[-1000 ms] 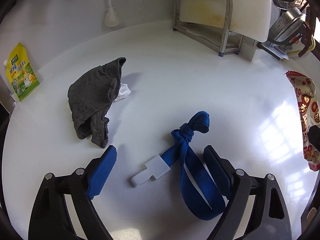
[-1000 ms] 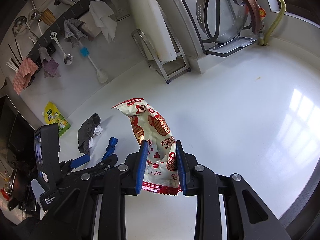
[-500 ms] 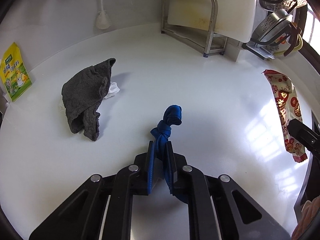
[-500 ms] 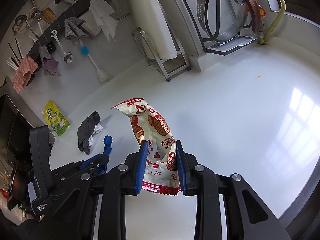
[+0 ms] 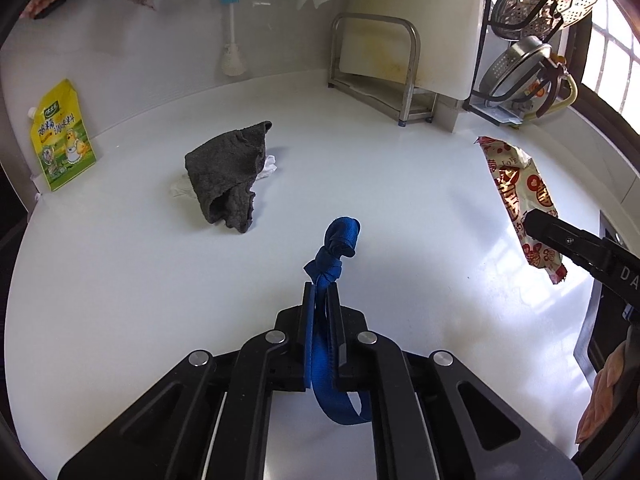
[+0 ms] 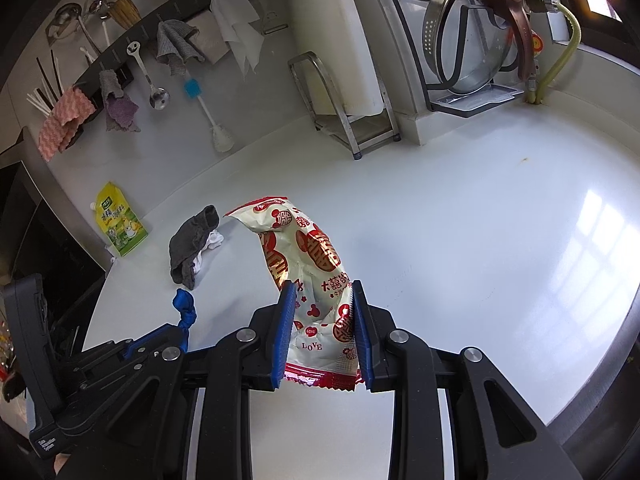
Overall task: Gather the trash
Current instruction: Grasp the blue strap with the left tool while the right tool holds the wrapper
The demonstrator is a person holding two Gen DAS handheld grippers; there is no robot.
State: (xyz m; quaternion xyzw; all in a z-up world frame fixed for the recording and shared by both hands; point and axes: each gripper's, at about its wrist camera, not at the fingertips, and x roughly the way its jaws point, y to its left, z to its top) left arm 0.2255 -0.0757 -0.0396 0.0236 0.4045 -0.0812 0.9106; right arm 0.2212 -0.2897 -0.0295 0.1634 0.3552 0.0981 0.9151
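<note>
Trash is in both grippers: my left gripper point(image 5: 320, 294) pinches the blue strap point(image 5: 334, 250), my right gripper point(image 6: 322, 300) clamps the wrapper point(image 6: 308, 256), both lifted off the counter point(image 5: 400, 216). Beyond lie a grey rag point(image 5: 230, 172) over white tissue point(image 5: 270, 166), then a yellow pouch point(image 5: 62, 136) and rack point(image 5: 376, 64).

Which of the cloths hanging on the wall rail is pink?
The wavy pink cloth at the rail's far left end; the others hanging there are purple, grey and white.
</note>
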